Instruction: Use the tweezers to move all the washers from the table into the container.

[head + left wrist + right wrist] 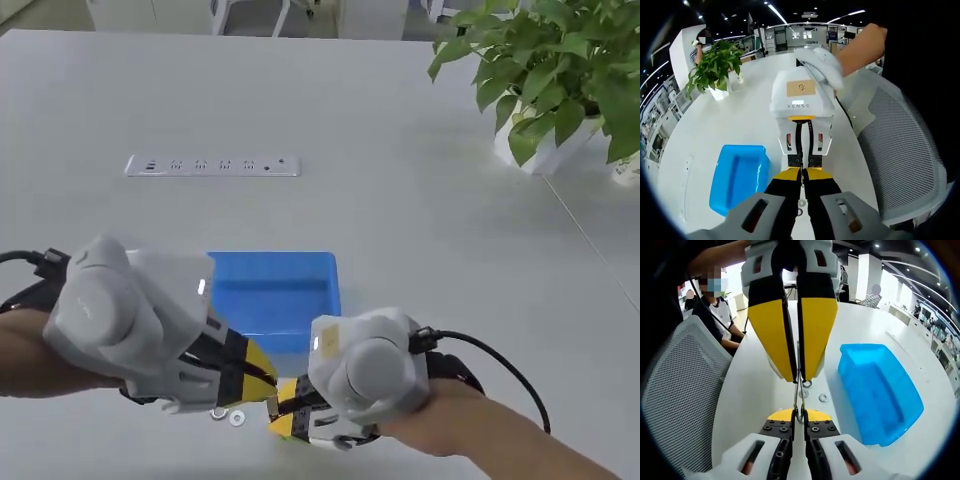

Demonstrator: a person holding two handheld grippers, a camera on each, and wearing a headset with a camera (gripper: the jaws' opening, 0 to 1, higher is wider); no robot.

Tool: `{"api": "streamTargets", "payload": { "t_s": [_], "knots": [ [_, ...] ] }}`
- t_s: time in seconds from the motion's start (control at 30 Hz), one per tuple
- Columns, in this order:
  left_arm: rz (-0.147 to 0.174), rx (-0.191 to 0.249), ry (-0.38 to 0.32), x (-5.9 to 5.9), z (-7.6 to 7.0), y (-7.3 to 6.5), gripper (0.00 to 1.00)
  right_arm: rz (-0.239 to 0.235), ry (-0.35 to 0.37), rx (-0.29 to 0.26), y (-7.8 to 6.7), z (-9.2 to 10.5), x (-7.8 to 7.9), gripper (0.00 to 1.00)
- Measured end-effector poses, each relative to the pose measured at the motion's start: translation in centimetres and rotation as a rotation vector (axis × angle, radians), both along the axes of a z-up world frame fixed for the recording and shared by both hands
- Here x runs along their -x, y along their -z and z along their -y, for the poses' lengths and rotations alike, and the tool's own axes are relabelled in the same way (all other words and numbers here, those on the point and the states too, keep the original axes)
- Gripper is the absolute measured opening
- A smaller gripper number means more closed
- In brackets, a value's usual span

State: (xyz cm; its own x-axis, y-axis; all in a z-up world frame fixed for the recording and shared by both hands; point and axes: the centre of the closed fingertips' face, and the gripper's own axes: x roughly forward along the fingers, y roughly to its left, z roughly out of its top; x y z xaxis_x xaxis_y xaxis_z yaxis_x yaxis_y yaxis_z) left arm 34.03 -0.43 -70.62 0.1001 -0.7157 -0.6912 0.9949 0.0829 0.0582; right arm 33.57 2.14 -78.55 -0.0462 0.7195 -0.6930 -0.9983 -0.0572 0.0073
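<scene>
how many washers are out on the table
2: one washer and a second washer beside it, on the table just before the bin; more may be hidden.

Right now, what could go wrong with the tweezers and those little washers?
The left tool and the right tool both pinch the thin tweezers from opposite ends; a small twist might make them slip. The washers lie tiny and flat on the table, so the tips could flick one away. The blue container sits close by; a bump might shove it.
</scene>
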Motion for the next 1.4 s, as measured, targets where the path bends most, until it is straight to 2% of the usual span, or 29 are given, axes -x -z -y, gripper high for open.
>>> {"api": "streamTargets", "payload": {
  "t_s": [0.33, 0.6, 0.77, 0.9, 1.07, 1.2, 1.4],
  "knots": [
    [0.011, -0.010, -0.005, -0.1, -0.1, 0.0, 0.10, -0.001, 0.004, -0.002, 0.0, 0.2, 0.1, 0.07],
    [0.004, -0.005, -0.037, -0.2, -0.7, -0.2, 0.21, 0.007, 0.006, -0.004, -0.4, 0.2, -0.1, 0.07],
    [-0.009, 0.045, -0.085, -0.3, -1.0, -1.2, 0.28, 0.008, 0.004, -0.008, -0.9, 0.3, -0.1, 0.08],
    [-0.004, 0.070, -0.119, -0.3, -1.3, -1.8, 0.33, 0.010, -0.005, -0.009, -1.3, 0.4, -0.1, 0.08],
    [-0.009, 0.126, -0.168, -0.1, -1.6, -2.6, 0.38, 0.009, -0.001, -0.017, -1.9, 0.5, -0.2, 0.08],
    [0.012, 0.156, -0.199, -0.1, -2.0, -2.9, 0.43, 0.016, 0.000, -0.022, -2.4, 0.5, -0.4, 0.08],
    [0.010, 0.197, -0.263, 0.0, -2.7, -3.3, 0.51, 0.025, -0.003, -0.029, -3.4, 0.6, -0.7, 0.08]
  ]
}}
